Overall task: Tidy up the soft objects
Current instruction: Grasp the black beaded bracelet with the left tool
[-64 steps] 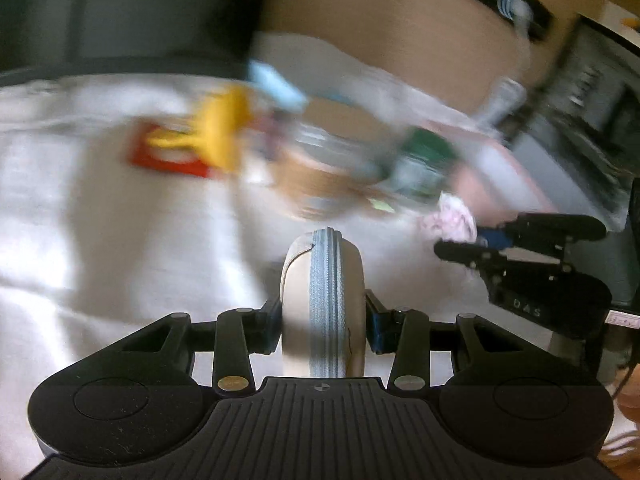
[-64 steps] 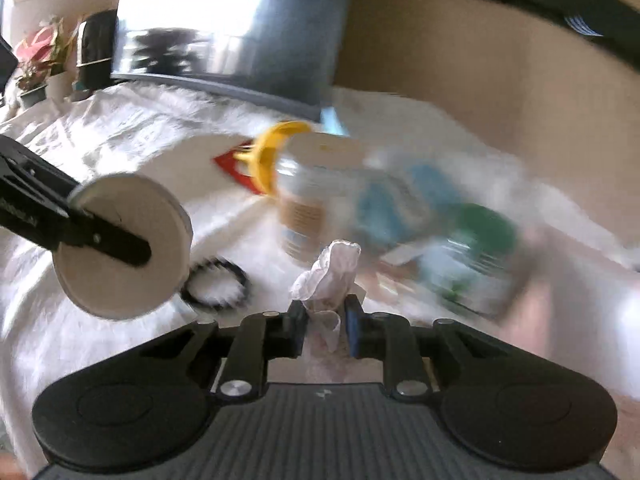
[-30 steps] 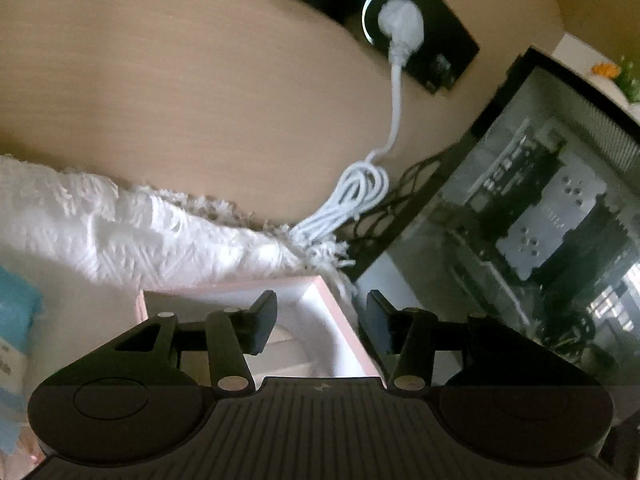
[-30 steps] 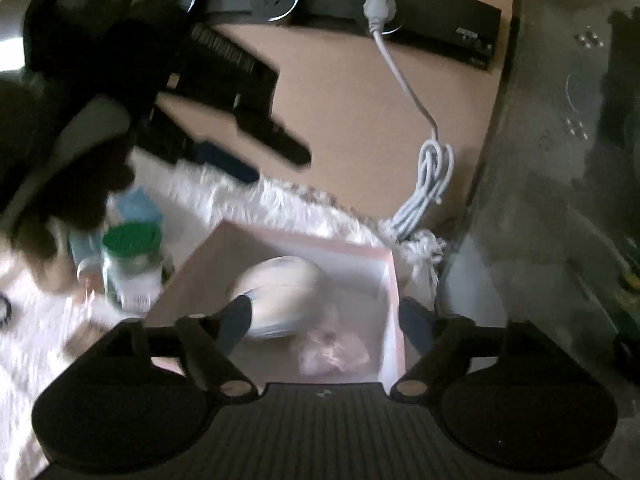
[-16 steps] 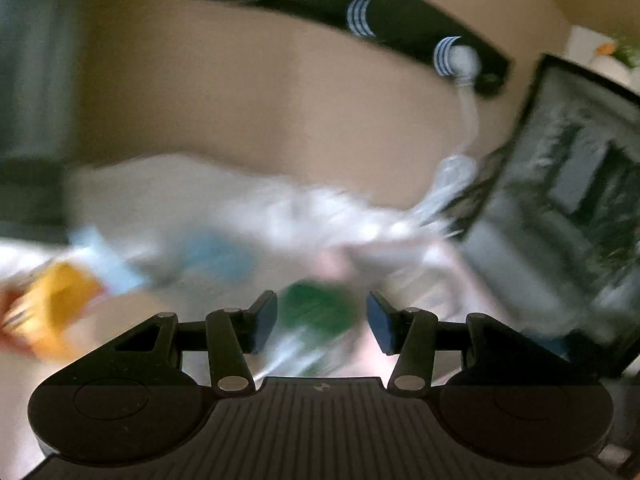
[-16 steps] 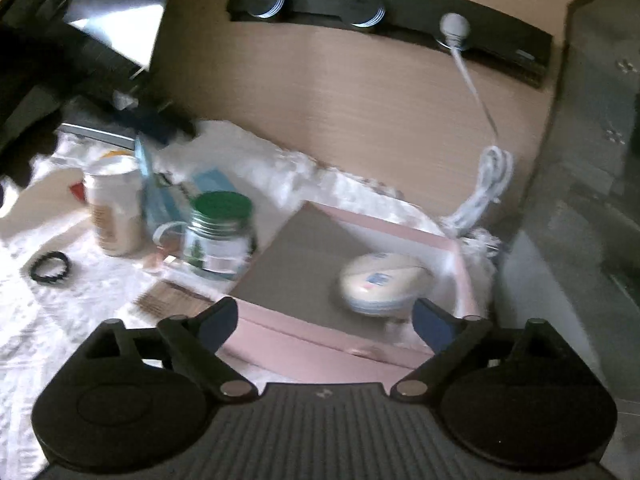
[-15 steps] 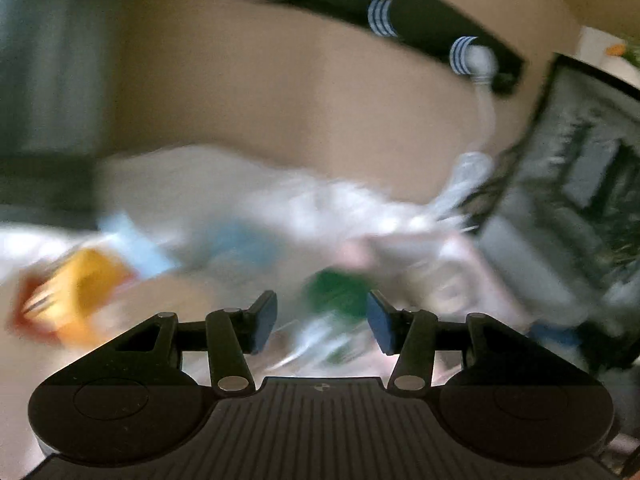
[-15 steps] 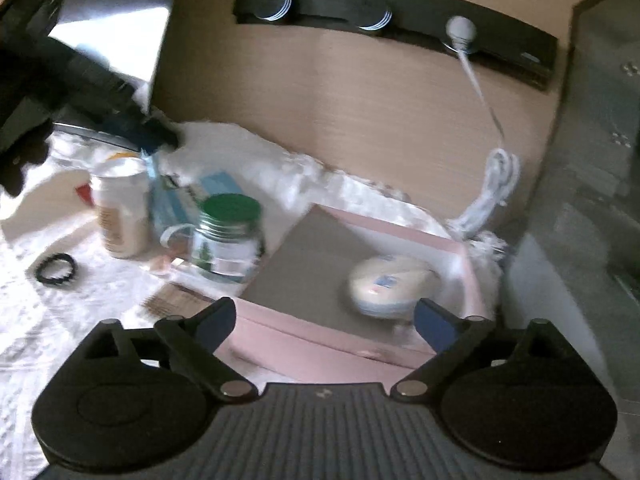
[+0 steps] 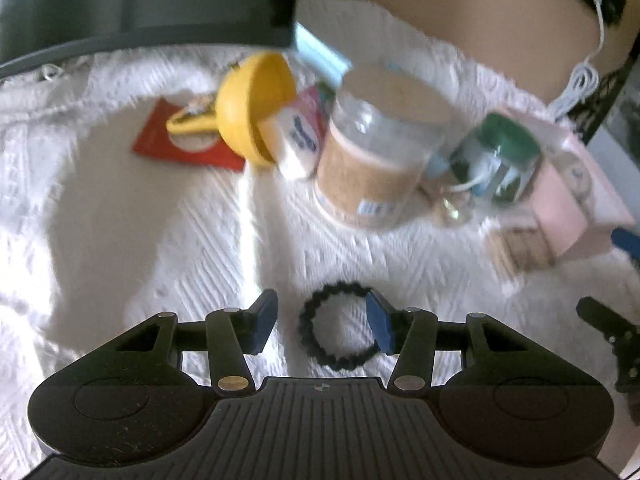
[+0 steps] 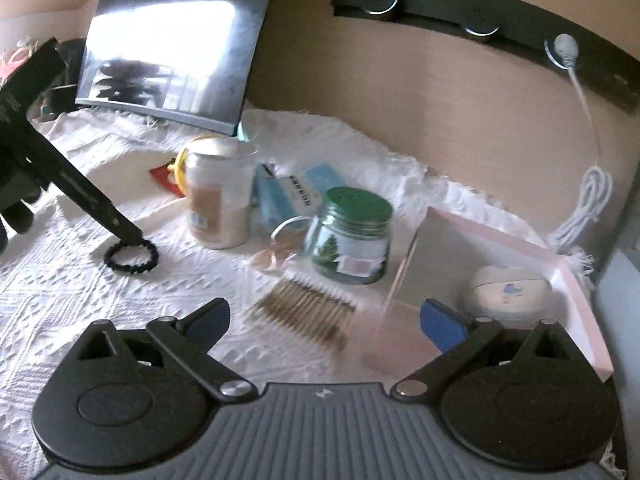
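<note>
- Two views, both smeared by motion; labels on the jars cannot be read.
- My left gripper (image 9: pixel 322 322) stands with jaws apart, pads pressing on nothing; the black hair tie (image 9: pixel 340 326) lies flat on the white cloth (image 9: pixel 120 220) between and just below the pads. Whether a pad touches it I cannot tell.
- In the right view a left finger (image 10: pixel 80 192) ends right at the hair tie (image 10: pixel 131 256); the hand behind it is cut off at the frame edge.
- My right gripper (image 10: pixel 324 320) is spread very wide with nothing between the jaws; they hang above the cloth and the near corner of the pink box (image 10: pixel 576 292).
- Inside the box a pale round pouch (image 10: pixel 506 292) rests by the far wall; my right finger hides the box floor in front of it.
- A straw-coloured brush (image 10: pixel 308 308) lies just left of the box, blurred.
- Behind it stand a green-lidded jar (image 10: pixel 350 240) and a tall clear jar (image 10: pixel 218 196), close together; a blue packet (image 10: pixel 296 188) is half hidden between them.
- Yellow cup (image 9: pixel 252 108) and red card (image 9: pixel 180 144) sit further back, near the dark screen (image 10: pixel 172 44).
- Open cloth spreads left of and in front of the hair tie.
- The box sits at the cloth's right edge, by a dark cabinet (image 10: pixel 624 240) and a coiled white cord (image 10: pixel 588 208).
</note>
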Demonstrator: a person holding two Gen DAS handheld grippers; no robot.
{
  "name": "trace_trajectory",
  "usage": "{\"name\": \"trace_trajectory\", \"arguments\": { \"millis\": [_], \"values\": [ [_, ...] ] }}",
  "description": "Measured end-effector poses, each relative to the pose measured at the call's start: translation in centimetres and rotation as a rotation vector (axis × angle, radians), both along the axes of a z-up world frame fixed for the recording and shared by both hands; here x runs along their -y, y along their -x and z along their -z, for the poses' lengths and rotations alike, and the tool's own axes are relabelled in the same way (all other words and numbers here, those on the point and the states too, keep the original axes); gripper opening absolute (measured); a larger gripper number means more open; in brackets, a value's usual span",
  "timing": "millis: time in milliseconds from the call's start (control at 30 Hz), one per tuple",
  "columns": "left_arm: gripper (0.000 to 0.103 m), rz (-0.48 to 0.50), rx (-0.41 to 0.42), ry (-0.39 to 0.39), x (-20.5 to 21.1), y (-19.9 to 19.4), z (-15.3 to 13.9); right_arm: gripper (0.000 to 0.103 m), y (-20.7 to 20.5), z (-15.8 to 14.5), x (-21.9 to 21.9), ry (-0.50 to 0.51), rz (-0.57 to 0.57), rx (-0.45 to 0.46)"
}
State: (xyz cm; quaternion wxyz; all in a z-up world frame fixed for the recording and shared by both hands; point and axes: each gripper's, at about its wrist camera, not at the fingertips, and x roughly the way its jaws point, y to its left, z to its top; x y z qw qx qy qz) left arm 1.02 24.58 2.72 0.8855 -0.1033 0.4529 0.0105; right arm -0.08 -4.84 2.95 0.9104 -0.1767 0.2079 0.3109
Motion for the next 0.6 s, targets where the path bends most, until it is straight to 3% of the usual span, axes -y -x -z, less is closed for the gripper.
{"name": "trace_trajectory", "arguments": {
  "millis": [333, 400, 433, 467, 600],
  "values": [
    [0.054, 0.044, 0.028, -0.129, 2.1, 0.7, 0.9, 0.101, 0.4, 0.5, -1.4, -0.023, -0.001, -0.054],
    [0.042, 0.036, 0.037, -0.14, 2.3, 0.9, 0.7, 0.101, 0.6, 0.7, -1.8, -0.023, 0.006, -0.057],
    [0.018, 0.033, 0.042, -0.138, 2.3, 1.0, 0.7, 0.101, 0.7, 0.8, -2.0, -0.022, 0.008, -0.059],
    [0.013, 0.034, 0.043, -0.128, 2.3, 1.0, 0.7, 0.101, 0.9, 0.8, -2.1, -0.021, 0.008, -0.063],
    [0.013, 0.035, 0.057, -0.097, 2.1, 1.3, 0.8, 0.101, 1.4, 1.3, -2.4, -0.008, 0.002, -0.075]
  ]
}}
